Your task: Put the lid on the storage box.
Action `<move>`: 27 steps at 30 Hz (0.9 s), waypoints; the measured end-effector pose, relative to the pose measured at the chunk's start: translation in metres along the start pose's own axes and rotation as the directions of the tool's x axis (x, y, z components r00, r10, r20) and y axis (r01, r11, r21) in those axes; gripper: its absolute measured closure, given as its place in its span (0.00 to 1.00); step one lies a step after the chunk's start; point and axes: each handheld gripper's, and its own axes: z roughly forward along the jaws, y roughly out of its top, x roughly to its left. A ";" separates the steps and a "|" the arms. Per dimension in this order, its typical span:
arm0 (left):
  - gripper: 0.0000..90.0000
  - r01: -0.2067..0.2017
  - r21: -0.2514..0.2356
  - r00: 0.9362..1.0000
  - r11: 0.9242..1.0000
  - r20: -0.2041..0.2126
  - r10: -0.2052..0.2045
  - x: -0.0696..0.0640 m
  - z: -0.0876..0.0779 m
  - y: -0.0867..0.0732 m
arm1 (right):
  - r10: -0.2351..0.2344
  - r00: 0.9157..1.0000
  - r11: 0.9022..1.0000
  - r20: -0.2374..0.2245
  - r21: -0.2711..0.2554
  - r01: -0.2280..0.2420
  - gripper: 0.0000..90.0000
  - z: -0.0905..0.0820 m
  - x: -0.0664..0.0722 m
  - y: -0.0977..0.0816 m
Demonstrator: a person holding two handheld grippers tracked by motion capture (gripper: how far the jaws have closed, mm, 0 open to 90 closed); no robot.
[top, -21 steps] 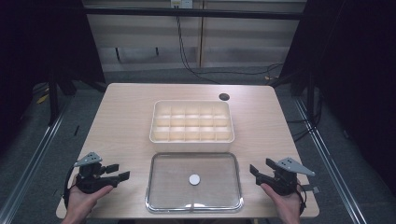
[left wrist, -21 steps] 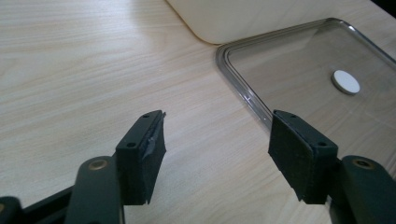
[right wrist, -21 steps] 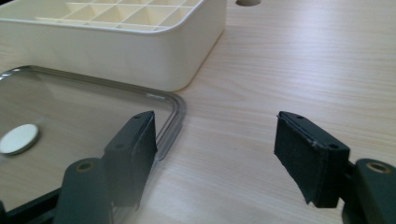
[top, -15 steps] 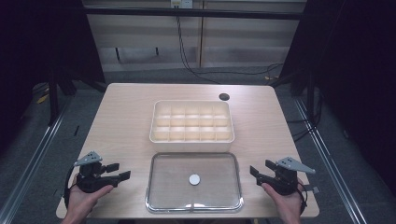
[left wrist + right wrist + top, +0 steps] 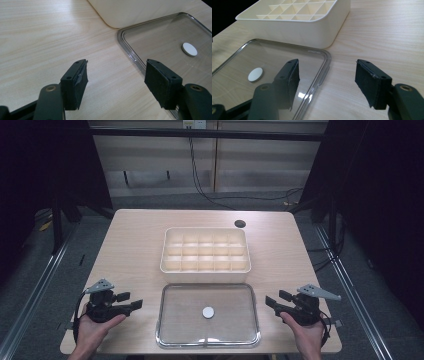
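Observation:
A cream box (image 5: 205,250) divided into many small compartments sits in the middle of the wooden table; its near wall shows in the left gripper view (image 5: 140,12) and its grid in the right gripper view (image 5: 294,15). In front of it lies a clear rectangular lid (image 5: 172,320) with a small white disc (image 5: 208,312) at its centre. My left gripper (image 5: 134,302) rests open to the left of the lid, nothing between its jaws. My right gripper (image 5: 272,299) rests open to the right of the lid, also with nothing in it. The lid's edge (image 5: 127,47) (image 5: 322,72) lies just ahead of each gripper.
A dark round hole (image 5: 240,224) sits in the tabletop at the back right. Bare wood (image 5: 125,250) surrounds the box. Black frame posts and cables stand behind the table, and a rail (image 5: 350,285) runs along the floor at the right.

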 end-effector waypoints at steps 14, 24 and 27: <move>0.42 -0.043 0.024 0.998 0.999 0.057 0.041 -0.020 0.001 0.007 | -0.048 0.998 0.999 -0.031 -0.002 0.048 0.44 0.006 0.013 0.018; 0.43 -0.062 0.023 0.996 0.998 0.062 0.060 -0.019 0.009 0.023 | -0.050 0.997 0.996 -0.054 0.069 0.054 0.47 0.023 0.009 0.026; 0.43 -0.079 0.050 0.995 0.996 0.059 0.076 -0.018 0.018 0.026 | -0.070 0.996 0.994 -0.056 0.083 0.074 0.46 0.027 0.009 0.025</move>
